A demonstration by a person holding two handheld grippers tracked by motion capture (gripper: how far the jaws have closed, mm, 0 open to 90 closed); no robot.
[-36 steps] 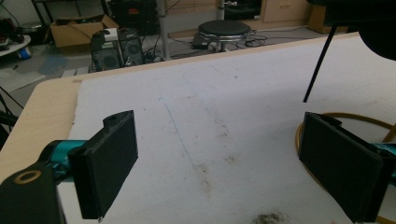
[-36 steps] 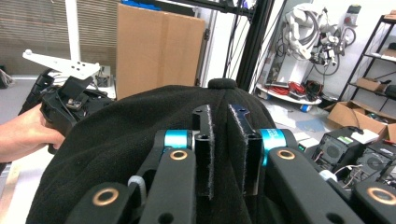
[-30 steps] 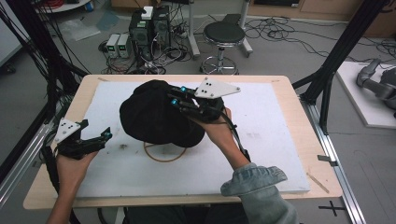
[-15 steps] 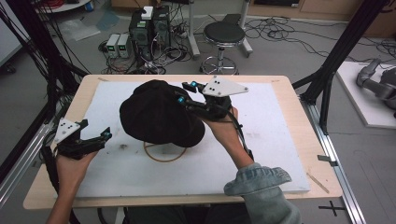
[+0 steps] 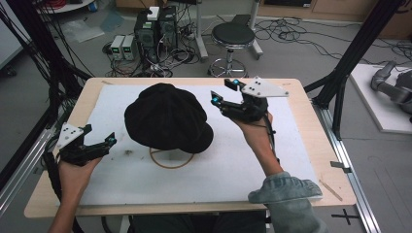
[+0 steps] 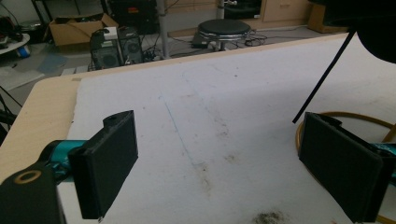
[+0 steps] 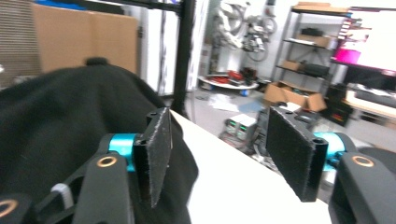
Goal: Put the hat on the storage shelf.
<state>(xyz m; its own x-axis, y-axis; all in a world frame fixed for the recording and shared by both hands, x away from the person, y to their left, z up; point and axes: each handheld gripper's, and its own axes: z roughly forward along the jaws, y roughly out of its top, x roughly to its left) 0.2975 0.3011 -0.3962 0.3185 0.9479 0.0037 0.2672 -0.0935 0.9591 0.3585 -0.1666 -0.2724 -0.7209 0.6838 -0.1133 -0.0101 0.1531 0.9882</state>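
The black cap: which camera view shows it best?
The high view: the whole black cap appears there, raised over a brown ring. The right gripper view shows one blurred side close up; the left gripper view shows just a dark edge at top right.

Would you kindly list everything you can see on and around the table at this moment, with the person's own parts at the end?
Cap: one, black, middle of the white mat, raised above the ring.
Ring: one, tan, on the mat under the cap's near edge.
Mat: one, white, covering most of the table.
Table: one, light wood.
Stool: one, black seat, on the floor beyond the table.
Computer boxes: two, dark, on the floor at far left with cables.
Left gripper: one, black, near left of the mat, fingers open, empty.
Right gripper: one, black, right of the cap, raised, fingers open, empty.
Sleeve: one, blue denim, right forearm.
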